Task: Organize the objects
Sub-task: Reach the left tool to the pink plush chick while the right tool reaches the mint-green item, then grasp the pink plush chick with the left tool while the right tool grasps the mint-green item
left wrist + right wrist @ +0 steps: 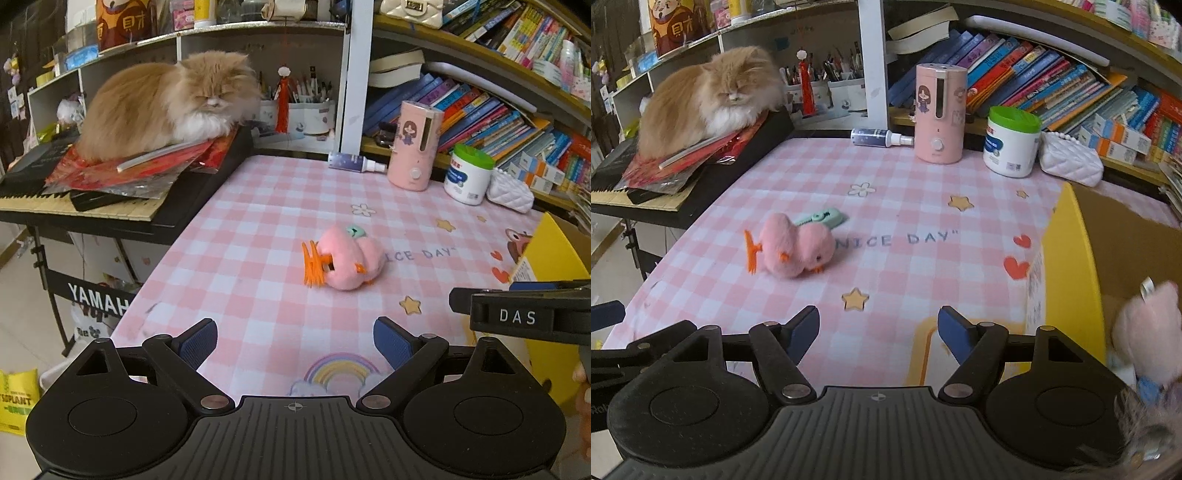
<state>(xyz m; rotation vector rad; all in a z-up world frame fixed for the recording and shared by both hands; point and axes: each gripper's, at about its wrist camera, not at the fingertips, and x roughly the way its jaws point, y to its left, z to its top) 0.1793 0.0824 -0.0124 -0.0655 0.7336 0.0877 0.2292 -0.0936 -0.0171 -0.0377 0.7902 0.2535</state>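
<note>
Left gripper (295, 343) is spread wide with nothing between its blue pads, just hanging over the near edge of the table (258, 206) above the rainbow print. Right gripper (879, 328) is also released and empty, jaws a bit narrower, hovering over the near edge too, just beside the yellow cardboard box (1071, 266) that sits at the table's right edge.

The thing to sort, a pink plush chick (347, 260) with orange feet, is lying on its side around the middle of the checkered cloth, closer to the left edge than to the box. A little mint green clip thing (822, 218) sits right behind it, touching or nearly so, can't tell which.

Inside the box there's already a pale pink fluffy toy (1148, 332), blurry at the picture's edge.

Along the far edge of the table: a dark spray bottle (875, 137) lying flat, a pink humidifier (940, 114) standing, a white tub with green lid (1012, 142), and a white quilted pouch (1071, 162) towards the far right corner.

Oh and a fluffy orange cat (166, 107) is loafing on red papers on top of the keyboard (110, 206) off the left edge.
</note>
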